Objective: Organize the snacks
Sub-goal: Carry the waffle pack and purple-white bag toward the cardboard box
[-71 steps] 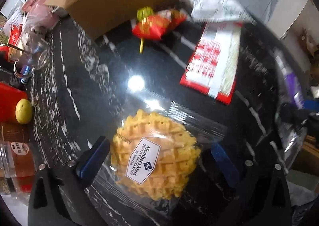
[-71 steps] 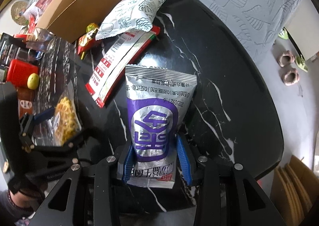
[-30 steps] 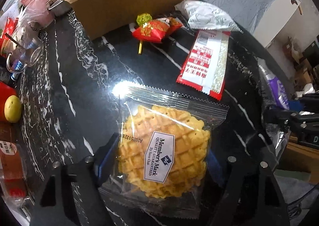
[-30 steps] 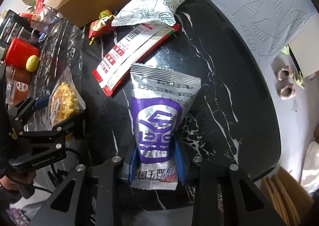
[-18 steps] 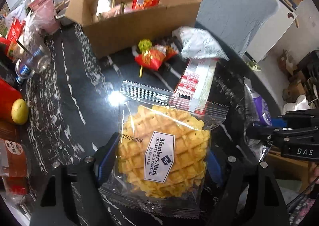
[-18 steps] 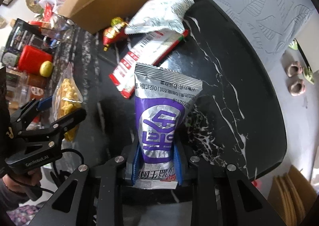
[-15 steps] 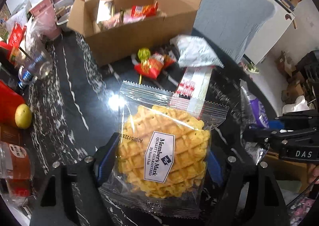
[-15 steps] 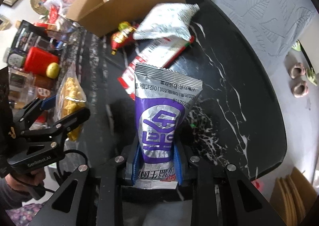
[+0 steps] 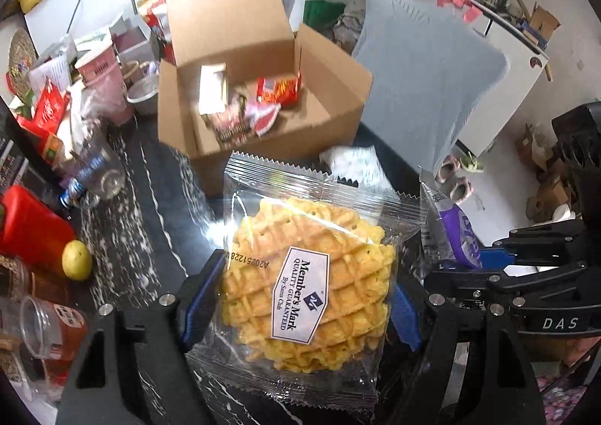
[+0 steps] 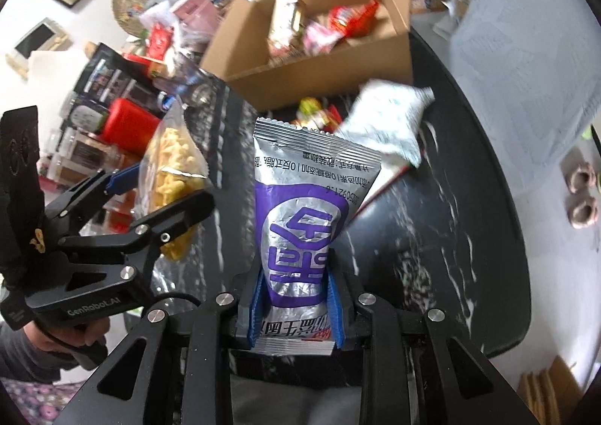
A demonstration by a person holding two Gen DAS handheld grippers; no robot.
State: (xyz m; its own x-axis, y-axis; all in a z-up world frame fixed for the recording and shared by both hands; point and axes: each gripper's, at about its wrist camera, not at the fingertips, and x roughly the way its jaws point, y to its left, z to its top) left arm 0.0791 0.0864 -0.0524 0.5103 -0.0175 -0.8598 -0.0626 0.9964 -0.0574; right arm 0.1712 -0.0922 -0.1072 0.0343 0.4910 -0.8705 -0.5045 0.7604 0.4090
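Black left gripper (image 10: 157,177) with blue pads (image 10: 126,171), silver screws, white "GenRobot.AI" lettering behind them; grey sleeve (image 10: 22,353) at its handle.

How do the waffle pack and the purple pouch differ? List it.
The waffle pack is clear film showing a yellow waffle; the purple pouch is opaque silver foil with purple print.
The waffle pack is broad and roundish, so the left gripper holds it with jaws wide; the purple pouch is narrow, pinched near its bottom by the right gripper with jaws close together.
Both are sealed, clamped between blue pads, and held off the black marble table.
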